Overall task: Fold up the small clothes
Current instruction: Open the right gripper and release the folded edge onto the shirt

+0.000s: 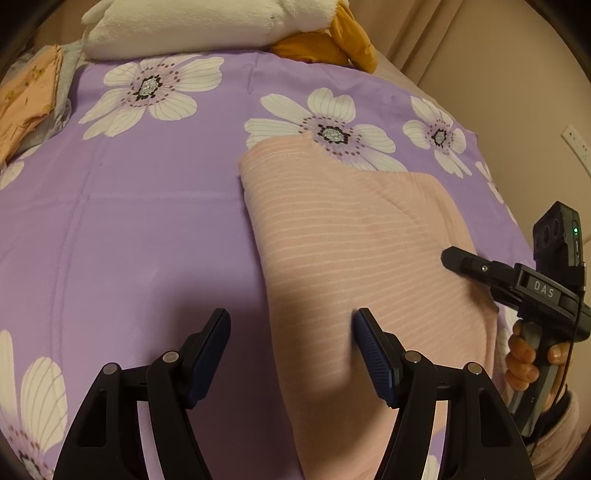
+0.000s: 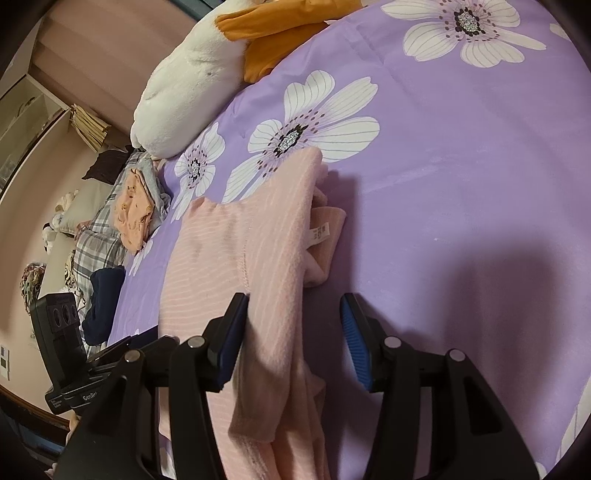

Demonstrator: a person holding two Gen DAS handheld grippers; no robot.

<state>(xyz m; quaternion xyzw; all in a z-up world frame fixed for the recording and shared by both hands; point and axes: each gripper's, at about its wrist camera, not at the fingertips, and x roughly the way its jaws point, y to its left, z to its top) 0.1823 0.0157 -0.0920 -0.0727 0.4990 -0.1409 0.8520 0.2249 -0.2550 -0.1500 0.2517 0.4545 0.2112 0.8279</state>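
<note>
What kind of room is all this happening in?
Most likely a bedroom. The work surface is a bed with a purple flower-printed bedspread, a fluffy white plush pillow lies at its far end, and a pale pink striped garment is spread out beside a small stack of folded clothes.

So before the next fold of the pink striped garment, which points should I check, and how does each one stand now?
1. Left gripper open, holding nothing: ok.
2. Right gripper open, holding nothing: ok.
3. Pink striped fleece garment lying flat on the purple flowered bedsheet: not ok, its right edge is bunched, with the white care label exposed.
4. Bedsheet left of the garment free for folding: ok.
5. Folded orange clothes apart from the garment: ok.
6. Garment's near hem: cannot tell.
</note>
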